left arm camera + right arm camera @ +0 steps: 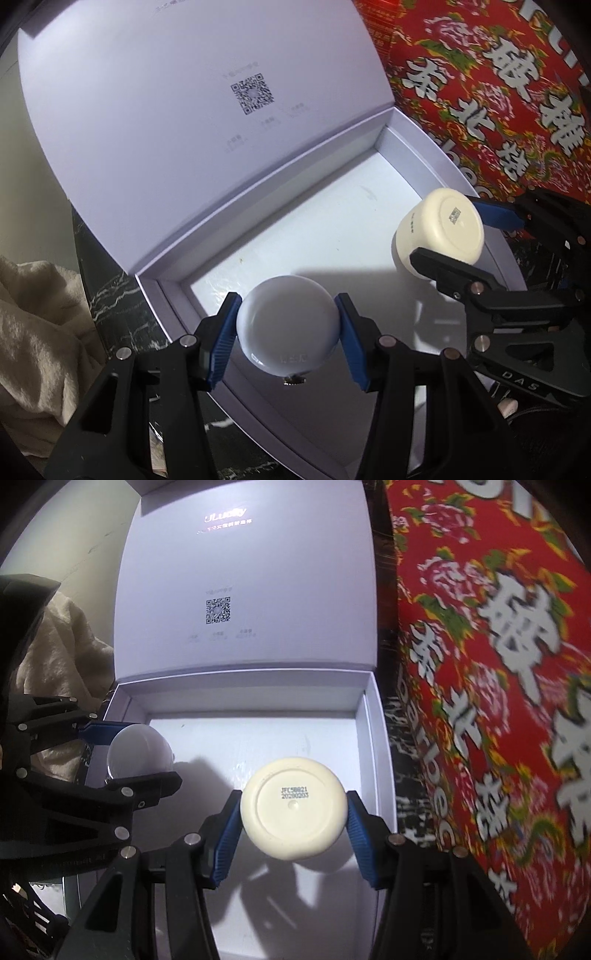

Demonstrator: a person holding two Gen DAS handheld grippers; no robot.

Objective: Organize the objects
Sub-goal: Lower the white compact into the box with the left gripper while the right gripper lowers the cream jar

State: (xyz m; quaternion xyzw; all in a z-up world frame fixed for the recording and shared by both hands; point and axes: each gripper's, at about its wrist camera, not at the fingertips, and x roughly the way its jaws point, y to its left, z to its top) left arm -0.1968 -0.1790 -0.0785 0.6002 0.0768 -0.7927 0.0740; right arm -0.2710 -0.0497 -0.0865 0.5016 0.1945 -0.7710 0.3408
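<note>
An open white box (424, 155) (373, 709) lies below both grippers, its lid (166, 110) (243, 572) tipped back and printed with a QR code. My left gripper (287, 325) is shut on a round pale blue-white jar (288, 328), bottom toward the camera, over the box's near left corner. In the right wrist view that jar (140, 751) hangs at the left. My right gripper (293, 808) is shut on a cream jar (293, 808) with a date code on its base, above the box floor. The cream jar (439, 230) shows at the box's right side in the left wrist view.
A red floral-patterned box with large white characters (498, 92) (498, 701) stands along the right of the white box. A cream cloth (33, 332) (62, 657) lies bunched at the left. The surface underneath is dark marble (110, 295) (406, 757).
</note>
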